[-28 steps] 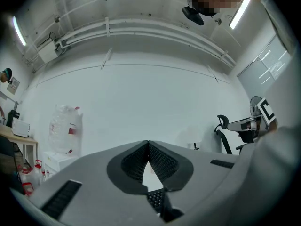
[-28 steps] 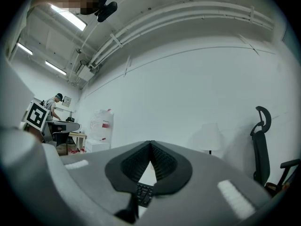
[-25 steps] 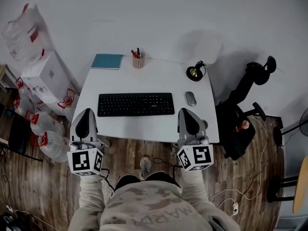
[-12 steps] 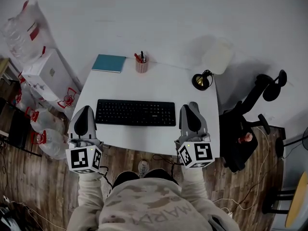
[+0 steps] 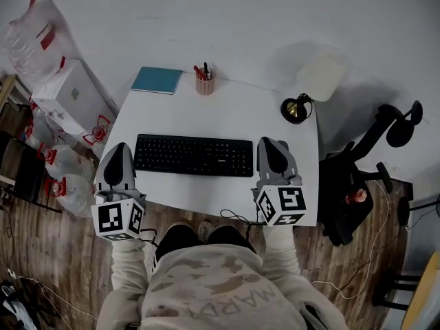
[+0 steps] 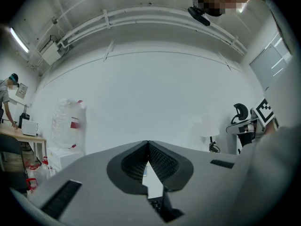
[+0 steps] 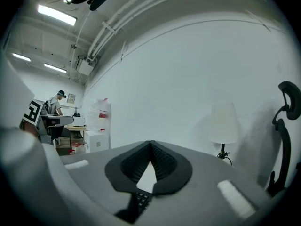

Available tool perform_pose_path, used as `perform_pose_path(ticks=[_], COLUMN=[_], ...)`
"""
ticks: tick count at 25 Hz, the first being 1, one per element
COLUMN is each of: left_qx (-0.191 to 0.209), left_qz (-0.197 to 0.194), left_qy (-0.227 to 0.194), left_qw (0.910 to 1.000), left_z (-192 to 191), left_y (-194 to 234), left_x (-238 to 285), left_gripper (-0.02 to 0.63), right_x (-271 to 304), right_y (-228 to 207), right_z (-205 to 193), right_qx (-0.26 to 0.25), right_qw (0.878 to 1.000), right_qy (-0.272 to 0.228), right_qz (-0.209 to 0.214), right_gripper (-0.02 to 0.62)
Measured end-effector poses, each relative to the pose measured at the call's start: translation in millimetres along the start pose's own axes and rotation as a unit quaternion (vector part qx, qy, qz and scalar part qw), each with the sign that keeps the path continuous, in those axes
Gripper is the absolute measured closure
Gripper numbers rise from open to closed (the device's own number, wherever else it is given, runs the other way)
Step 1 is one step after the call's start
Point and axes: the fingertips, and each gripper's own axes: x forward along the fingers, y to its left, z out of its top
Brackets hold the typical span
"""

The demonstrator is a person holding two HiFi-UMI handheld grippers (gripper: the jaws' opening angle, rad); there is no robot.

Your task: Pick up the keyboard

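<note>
Head view: the black keyboard (image 5: 194, 155) lies mid-desk (image 5: 206, 115). The left gripper (image 5: 118, 151) and right gripper (image 5: 270, 144) have moved in beside its ends.
Left gripper view: jaws closed, empty.
Right gripper view: jaws closed, keyboard keys just below.

Office: white desk (image 5: 206, 119), keyboard (image 5: 193, 155), lamp (image 5: 297, 108), swivel chair (image 5: 337, 179), pen cup (image 5: 205, 83).
</note>
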Motion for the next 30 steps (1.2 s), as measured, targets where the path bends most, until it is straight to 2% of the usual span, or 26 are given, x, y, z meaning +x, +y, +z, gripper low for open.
perform_pose_path(ticks=[8,13,21,30], left_qx=[-0.01,-0.024,-0.036,-0.058], left_qz=[0.016,0.008,0.002,0.003], left_qy=[0.051,0.096,0.175,0.236], left_qw=[0.9985,0.995,0.9838,0.9699], left_z=[-38.1,-69.9,-127.5,-174.1], left_y=[11.6,14.7,20.3,33.9], left_x=[13.0,26.2,44.6,60.8], left_gripper=[0.601,0.6,0.6,0.589], right_x=[21.4,31.5,42.3,55.1], right_y=[-6.6,-13.8,-25.5,-35.3], right_z=[-47.1,-78.0,-136.3,-171.4], right_qx=[0.028,0.044,0.092,0.113], right_qw=[0.997,0.992,0.978,0.966], right_qy=[0.07,0.115,0.187,0.231], right_qz=[0.01,0.005,-0.007,-0.019], right_gripper=[0.586,0.586,0.584,0.584])
